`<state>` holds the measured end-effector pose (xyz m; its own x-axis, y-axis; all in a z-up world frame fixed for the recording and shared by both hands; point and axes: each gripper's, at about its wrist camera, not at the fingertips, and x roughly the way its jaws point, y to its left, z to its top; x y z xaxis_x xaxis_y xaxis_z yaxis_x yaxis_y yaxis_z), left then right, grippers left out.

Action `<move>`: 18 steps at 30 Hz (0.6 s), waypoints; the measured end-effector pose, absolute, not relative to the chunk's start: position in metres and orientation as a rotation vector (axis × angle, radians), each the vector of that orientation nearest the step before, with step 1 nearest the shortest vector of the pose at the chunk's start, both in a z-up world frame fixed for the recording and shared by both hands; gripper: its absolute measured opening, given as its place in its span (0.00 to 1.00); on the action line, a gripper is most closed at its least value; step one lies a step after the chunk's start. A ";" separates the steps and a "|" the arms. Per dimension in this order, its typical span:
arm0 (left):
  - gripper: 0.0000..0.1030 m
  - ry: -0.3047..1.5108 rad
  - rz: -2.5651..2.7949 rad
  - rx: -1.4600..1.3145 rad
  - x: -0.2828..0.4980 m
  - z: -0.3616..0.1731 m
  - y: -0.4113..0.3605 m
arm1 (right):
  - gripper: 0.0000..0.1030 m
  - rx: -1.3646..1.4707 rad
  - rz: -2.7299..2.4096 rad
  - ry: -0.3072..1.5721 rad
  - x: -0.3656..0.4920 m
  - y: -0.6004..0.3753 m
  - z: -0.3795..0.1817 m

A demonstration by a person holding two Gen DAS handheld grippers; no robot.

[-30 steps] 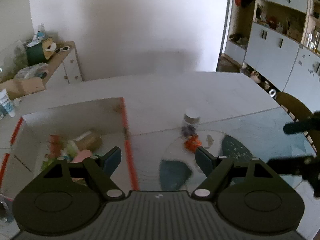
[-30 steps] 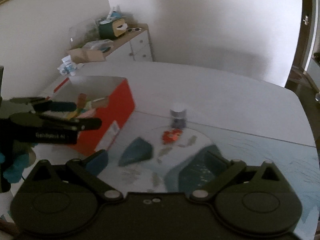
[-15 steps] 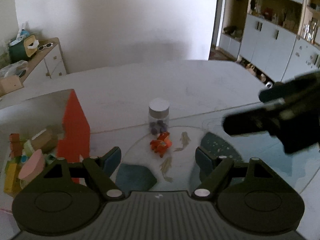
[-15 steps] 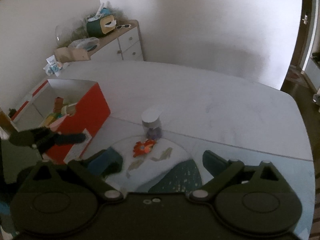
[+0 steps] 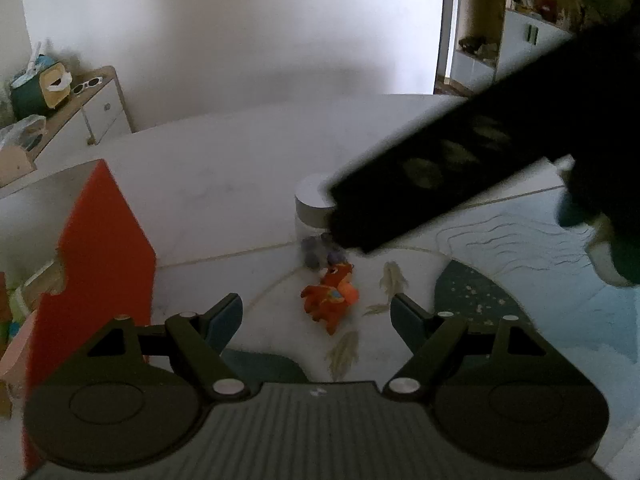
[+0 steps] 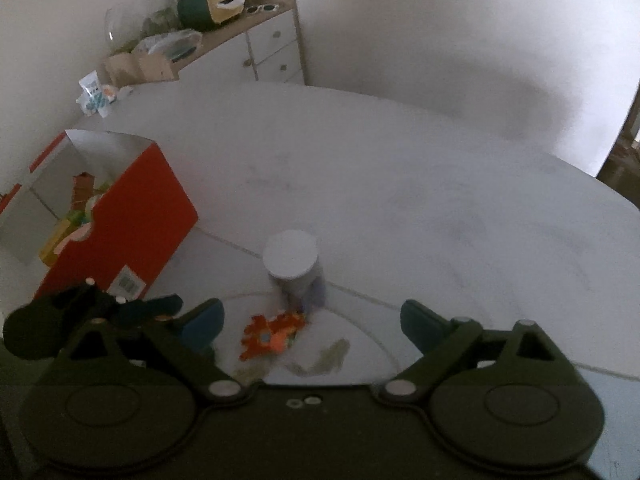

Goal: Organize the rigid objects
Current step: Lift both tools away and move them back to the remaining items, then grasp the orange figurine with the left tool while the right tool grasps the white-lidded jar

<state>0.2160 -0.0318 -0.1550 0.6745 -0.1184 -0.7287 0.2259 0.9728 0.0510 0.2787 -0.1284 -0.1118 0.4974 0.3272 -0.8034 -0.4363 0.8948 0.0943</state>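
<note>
A small orange toy figure (image 5: 330, 298) lies on the patterned mat just ahead of my open left gripper (image 5: 316, 316). It also shows in the right wrist view (image 6: 272, 334), between the fingers of my open right gripper (image 6: 312, 316). A small clear jar with a grey lid (image 6: 292, 270) stands upright just beyond the toy; in the left wrist view the jar (image 5: 310, 204) is partly hidden by the dark body of the right gripper (image 5: 480, 164) crossing above it. Both grippers are empty.
A red cardboard box (image 6: 120, 224) with several toys inside stands at the left on the white table (image 6: 400, 184); it also shows in the left wrist view (image 5: 104, 248). A cluttered sideboard (image 6: 248, 44) stands against the far wall. My left gripper appears low left in the right wrist view (image 6: 92, 316).
Both grippers have moved closer to the orange toy and jar. The right gripper has swung in from the right and now crosses over the jar in the left wrist view.
</note>
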 end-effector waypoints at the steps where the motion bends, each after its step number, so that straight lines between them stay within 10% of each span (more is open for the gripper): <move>1: 0.79 0.815 -0.197 0.134 0.219 -0.157 -0.031 | 0.91 -0.134 0.471 0.948 0.283 -0.125 -0.114; 18: 0.77 0.847 -0.219 0.109 0.248 -0.181 -0.034 | 0.67 -0.181 0.505 0.994 0.315 -0.104 -0.142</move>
<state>0.2485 -0.0340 -0.1808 0.6417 -0.1486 -0.7525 0.2349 0.9720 0.0084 0.3146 -0.1036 -0.1423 0.4423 0.3236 -0.8365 -0.4849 0.8709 0.0805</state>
